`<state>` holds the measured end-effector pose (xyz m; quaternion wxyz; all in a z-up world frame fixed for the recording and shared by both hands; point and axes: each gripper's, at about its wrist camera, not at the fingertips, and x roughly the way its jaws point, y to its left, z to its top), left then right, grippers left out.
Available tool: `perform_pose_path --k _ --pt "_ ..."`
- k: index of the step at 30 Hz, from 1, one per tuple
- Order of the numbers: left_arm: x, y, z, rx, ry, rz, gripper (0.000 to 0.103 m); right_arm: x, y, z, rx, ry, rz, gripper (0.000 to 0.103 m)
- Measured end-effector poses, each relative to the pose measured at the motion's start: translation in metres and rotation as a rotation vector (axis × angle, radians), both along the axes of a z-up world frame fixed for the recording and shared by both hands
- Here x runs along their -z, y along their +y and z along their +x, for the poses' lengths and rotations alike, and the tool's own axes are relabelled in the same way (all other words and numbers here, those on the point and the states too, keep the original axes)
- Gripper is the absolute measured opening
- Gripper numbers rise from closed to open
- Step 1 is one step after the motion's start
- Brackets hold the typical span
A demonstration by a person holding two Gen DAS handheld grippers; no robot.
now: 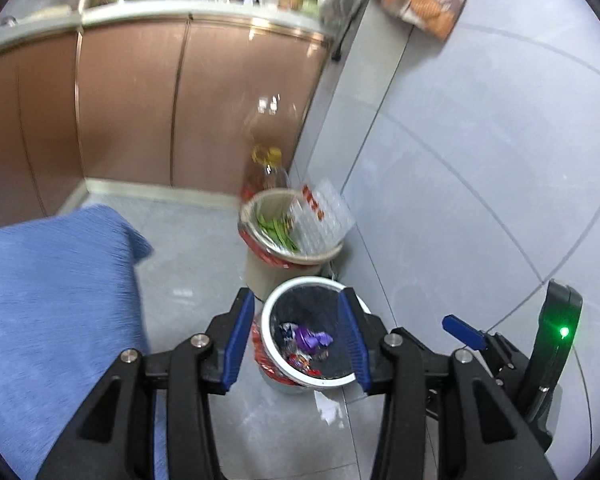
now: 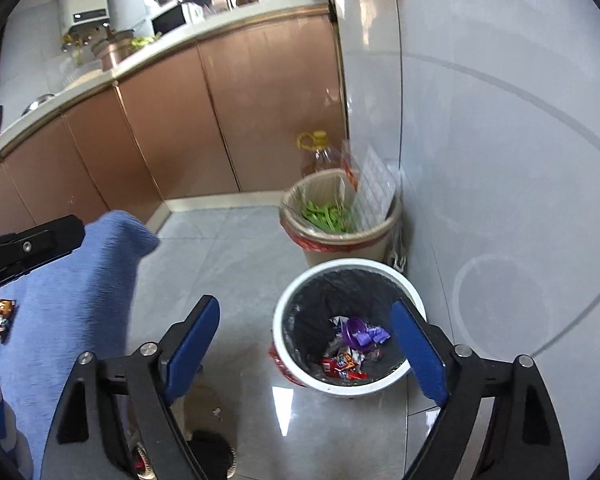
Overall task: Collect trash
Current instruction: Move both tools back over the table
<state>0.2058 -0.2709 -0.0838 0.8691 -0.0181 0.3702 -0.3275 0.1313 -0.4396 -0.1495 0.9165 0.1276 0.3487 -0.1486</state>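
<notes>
A white trash bin [image 1: 269,316] [image 2: 284,344] with a black liner stands on the floor and holds purple and red wrappers [image 1: 308,340] [image 2: 356,344]. My left gripper [image 1: 296,340] is open and empty, above the bin. My right gripper [image 2: 306,344] is open and empty, above and just left of the bin; part of it shows in the left wrist view [image 1: 464,332]. A snack wrapper [image 2: 2,316] lies on the blue cloth [image 2: 72,288] at the left edge.
A beige bin [image 1: 256,268] [image 2: 340,248] with green scraps and a clear plastic tray stands behind the white bin. An oil bottle [image 2: 320,156] is behind it. Brown cabinets [image 2: 220,120] are at the back, a tiled wall [image 2: 500,160] at the right. A slipper [image 2: 208,452] lies below.
</notes>
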Motion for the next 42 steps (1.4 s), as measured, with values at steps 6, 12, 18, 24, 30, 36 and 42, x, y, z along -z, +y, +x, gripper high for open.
perform_pose_path --k 6,12,18,24,30,36,42 --pt "-0.031 0.044 -0.048 -0.02 -0.096 0.012 0.042 -0.048 0.044 -0.033 -0.046 -0.096 -0.037 0.103" --pt "-0.053 0.098 -0.087 -0.107 -0.169 0.016 0.055 -0.089 0.083 -0.072 -0.085 -0.187 -0.075 0.103" --pt "-0.078 0.163 -0.122 -0.215 -0.234 -0.008 0.07 -0.132 0.121 -0.115 -0.117 -0.28 -0.128 0.103" --pt "-0.095 0.21 -0.154 -0.297 -0.306 -0.018 0.071 -0.159 0.15 -0.143 -0.135 -0.349 -0.168 0.103" --pt "-0.105 0.244 -0.181 -0.374 -0.361 -0.012 0.071 -0.169 0.179 -0.156 -0.188 -0.374 -0.173 0.103" --pt "-0.108 0.27 -0.2 -0.467 -0.388 0.024 0.074 -0.168 0.211 -0.16 -0.26 -0.371 -0.184 0.103" --pt "-0.106 0.299 -0.214 -0.554 -0.422 0.054 0.077 -0.169 0.238 -0.163 -0.307 -0.388 -0.193 0.103"
